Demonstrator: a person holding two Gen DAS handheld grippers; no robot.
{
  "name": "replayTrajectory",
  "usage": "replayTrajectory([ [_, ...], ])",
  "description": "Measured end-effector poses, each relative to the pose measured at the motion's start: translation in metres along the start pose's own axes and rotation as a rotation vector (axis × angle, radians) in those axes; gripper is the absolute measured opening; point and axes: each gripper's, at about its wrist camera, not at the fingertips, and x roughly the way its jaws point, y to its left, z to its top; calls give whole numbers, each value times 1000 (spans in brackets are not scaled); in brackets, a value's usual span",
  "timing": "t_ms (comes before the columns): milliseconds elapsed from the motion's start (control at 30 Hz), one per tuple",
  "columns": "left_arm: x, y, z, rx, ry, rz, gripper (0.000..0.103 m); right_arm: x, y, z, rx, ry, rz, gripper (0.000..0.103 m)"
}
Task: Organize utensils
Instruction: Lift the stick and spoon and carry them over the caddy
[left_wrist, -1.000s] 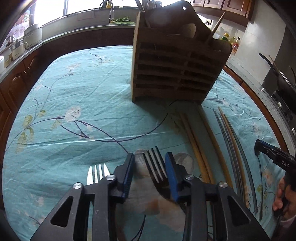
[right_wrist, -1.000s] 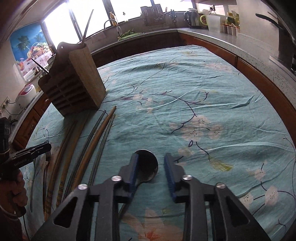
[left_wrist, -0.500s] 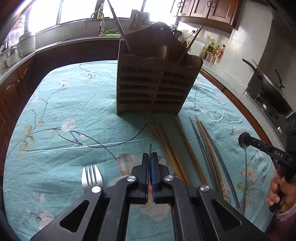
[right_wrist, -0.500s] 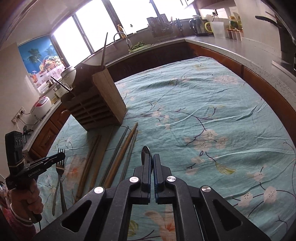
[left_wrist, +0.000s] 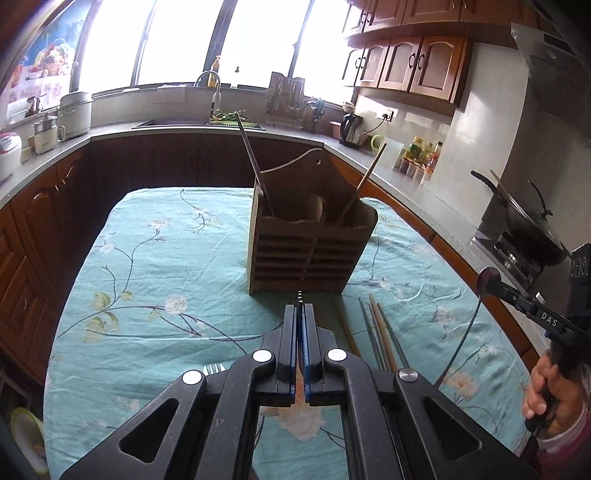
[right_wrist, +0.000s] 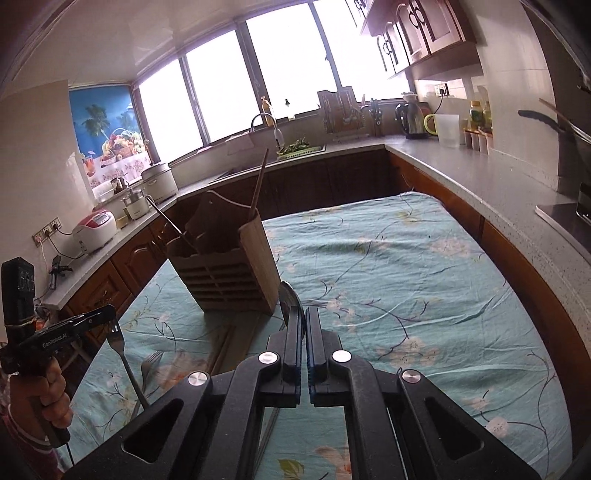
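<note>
Left gripper (left_wrist: 300, 308) clamping a fork (right_wrist: 117, 334) edge-on, tines poking just past the pad tips, handle hanging down toward the tablecloth (left_wrist: 155, 258), short of the wooden utensil holder (left_wrist: 308, 254). Right gripper (right_wrist: 303, 314) pinching a spoon (right_wrist: 290, 299) the same way, bowl sticking up past the tips, just short of the holder's near right corner. Both being carried clear of the cloth by a hand (left_wrist: 550, 391) at each grip. Lying flat on the cloth nearer than the holder: a second fork (left_wrist: 214, 368), mostly hidden behind the left gripper, and loose chopsticks (left_wrist: 380, 328) running lengthwise from the holder's front right. Holder standing upright mid-table, slatted front facing the cameras, two chopsticks already leaning out of its top compartments. Beyond the holder: counter with sink (left_wrist: 166, 122), kettle (left_wrist: 351, 127), bright windows.
</note>
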Motion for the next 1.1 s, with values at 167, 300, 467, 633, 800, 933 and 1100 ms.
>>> replayTrajectory([
  [167,-16,2,6,0,-41,6,0,-1,4,12,-10,-36,1,2],
  [300,-23,3,13,-2,-71,15,0,-1,7,23,-15,-60,3,2],
  [467,-26,6,30,-7,-111,24,0,0,13,41,-26,-105,7,2],
  [633,-27,5,52,0,-170,47,0,5,24,69,-48,-164,13,2],
  [800,-22,8,76,-7,-236,84,0,19,36,102,-78,-221,10,2],
  [933,-11,7,93,6,-291,144,0,33,46,122,-100,-261,2,2],
  [1100,15,6,108,1,-338,210,0,51,57,139,-121,-295,-11,2],
])
